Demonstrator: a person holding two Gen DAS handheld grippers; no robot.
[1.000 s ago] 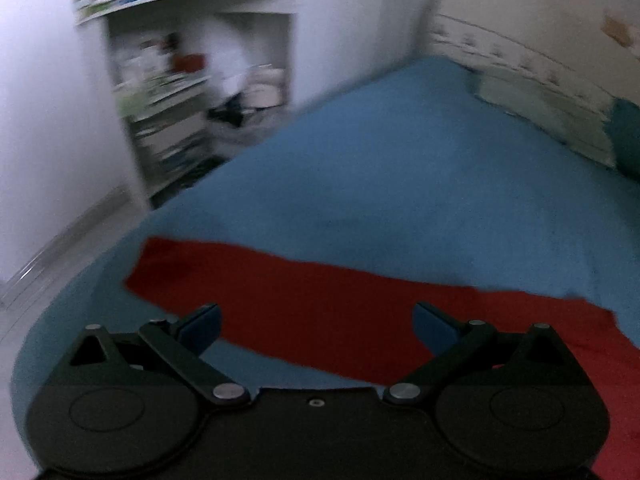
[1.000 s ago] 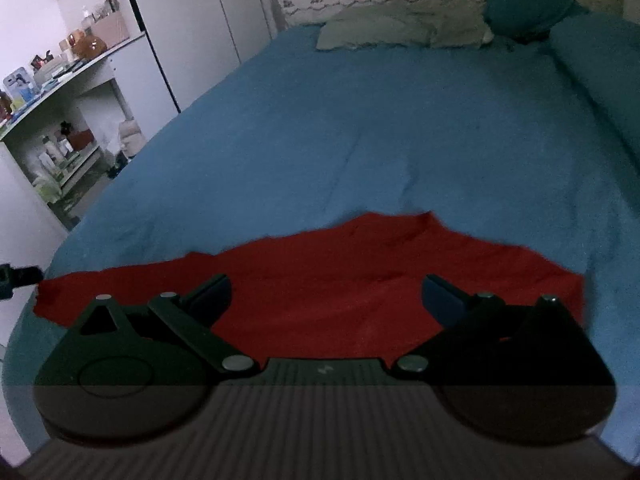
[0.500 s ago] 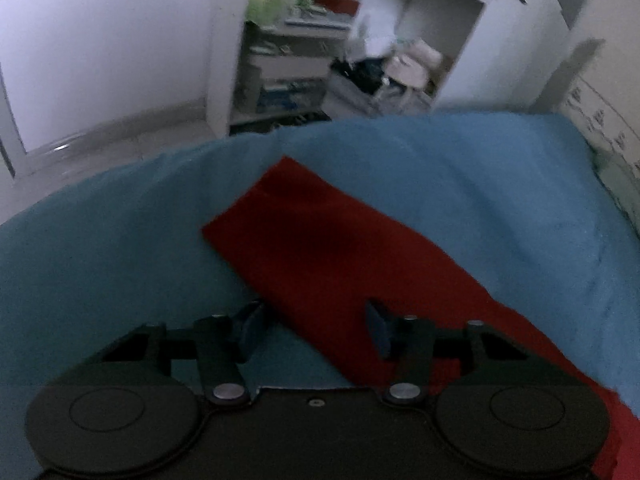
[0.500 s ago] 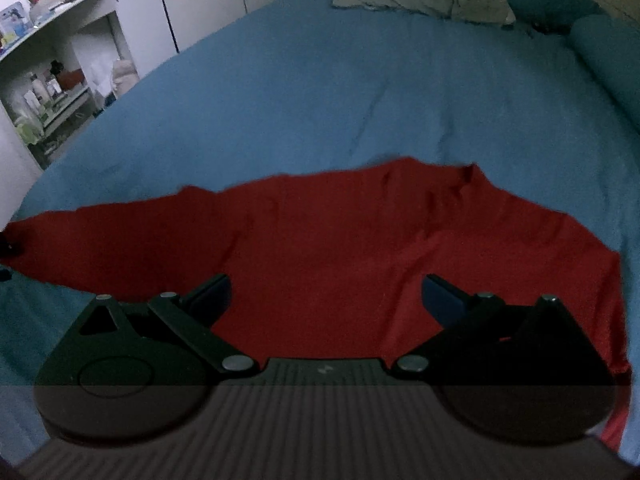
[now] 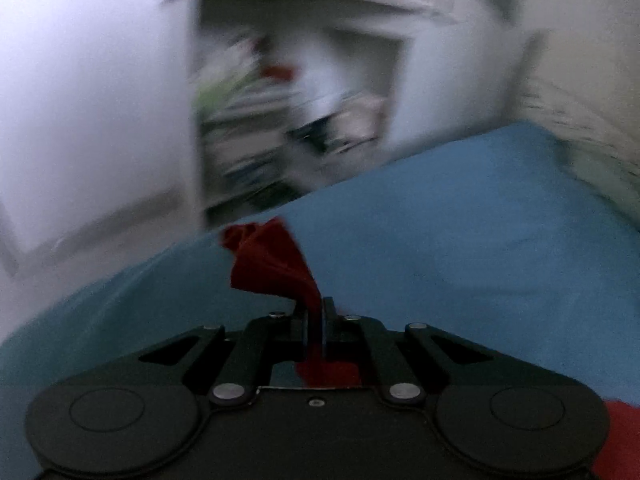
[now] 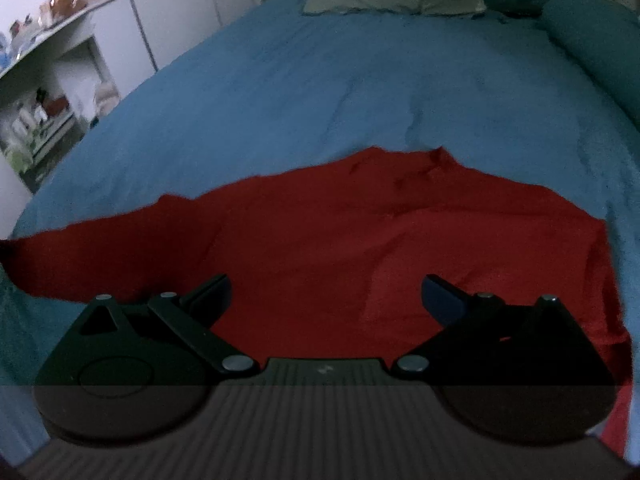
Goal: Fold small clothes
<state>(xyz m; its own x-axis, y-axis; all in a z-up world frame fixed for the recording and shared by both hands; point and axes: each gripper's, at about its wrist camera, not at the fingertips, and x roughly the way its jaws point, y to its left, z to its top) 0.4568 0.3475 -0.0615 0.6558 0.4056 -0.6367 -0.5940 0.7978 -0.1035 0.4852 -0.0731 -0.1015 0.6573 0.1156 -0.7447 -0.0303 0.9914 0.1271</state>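
A red garment (image 6: 360,248) lies spread on the blue bed (image 6: 340,88). The left hand-held gripper (image 5: 315,320) is clamped on its bunched end; the right hand-held gripper (image 6: 326,292) hovers over it, jaws wide.

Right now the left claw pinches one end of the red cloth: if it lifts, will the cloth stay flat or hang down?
Probably it hangs down: the red cloth already bunches into soft folds ahead of the shut left claw. It looks thin and light, lying in low wrinkles on the blue bedsheet. The rest would likely drag behind, since the right claw is open above it.
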